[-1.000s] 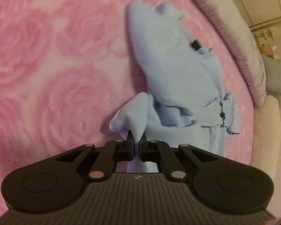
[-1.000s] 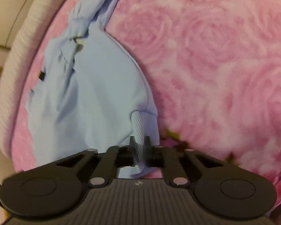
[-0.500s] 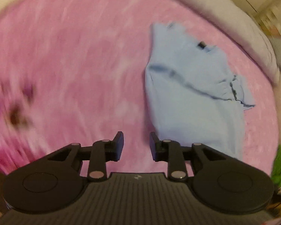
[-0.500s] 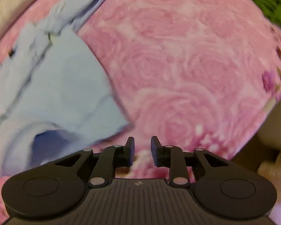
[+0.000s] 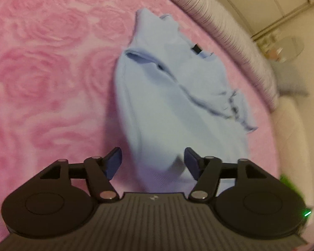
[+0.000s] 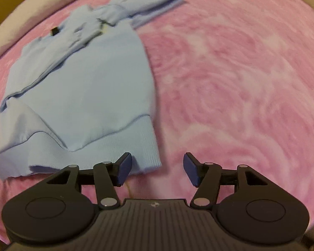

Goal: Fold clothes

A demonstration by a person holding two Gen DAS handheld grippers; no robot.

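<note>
Surface: a pink fleece blanket (image 5: 44,67) with a raised rose pattern covers the bed; a grey ribbed cushion edge (image 5: 236,33) runs along its far side, with pale cupboard doors beyond.

Left wrist view, change: a second ago the left gripper (image 5: 152,163) pinched a bunched corner of the light blue sweater (image 5: 178,104). Now it is let go and its jaws are opening, the near end of the sweater lying under the gap between them with neither pad pressing on it.

Left wrist view, sweater: it lies spread lengthwise away from the gripper, a sleeve folded across the body in a diagonal ridge and a small black tag (image 5: 195,49) near the collar. The near hem is blurred.

Left wrist view, extra: a scrap of green (image 5: 288,182) shows at the right edge; I cannot tell what it is.

Right wrist view, change: the right gripper (image 6: 155,168) held the ribbed hem a second ago. Now it is released and its jaws are opening wide, empty, over bare blanket just beside the hem corner.

Right wrist view, sweater: the sweater (image 6: 83,87) lies flat to the left, its ribbed hem band (image 6: 106,148) nearest and a sleeve (image 6: 148,2) trailing at the far end.

Materials: soft, limp knit with a stretchy ribbed band, on plush pile that likely grips the cloth and keeps it from sliding.

Meaning for the task: the garment looks laid out, with one sleeve already across; the folds of the body seem still to be made.
</note>
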